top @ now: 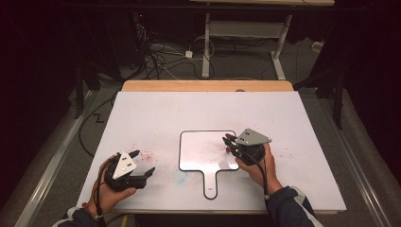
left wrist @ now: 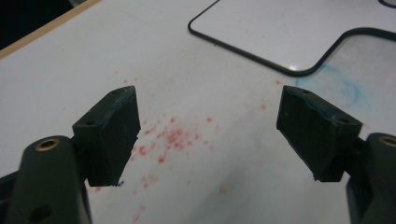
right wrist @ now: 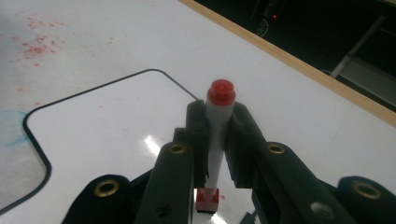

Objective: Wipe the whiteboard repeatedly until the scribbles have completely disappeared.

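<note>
A small white board [top: 203,150] with a black rim and a handle [top: 211,185] lies flat in the middle of the white table [top: 156,113]. My right gripper [top: 230,142] hangs over the board's right edge, shut on a red marker [right wrist: 220,100]. The marker stands nearly upright, its lower red end [right wrist: 207,198] down at the board [right wrist: 107,135]. My left gripper [top: 144,162] rests at the table's near left, apart from the board. Its jaws are wide open with nothing between them [left wrist: 210,121], over red specks [left wrist: 173,137] on the table.
A faint blue smudge [top: 179,176] marks the table beside the board's handle. Past the table's far wooden edge [top: 208,85], cables [top: 156,59] lie on the floor under another desk's legs [top: 206,52]. A metal rail [top: 52,161] runs along the left.
</note>
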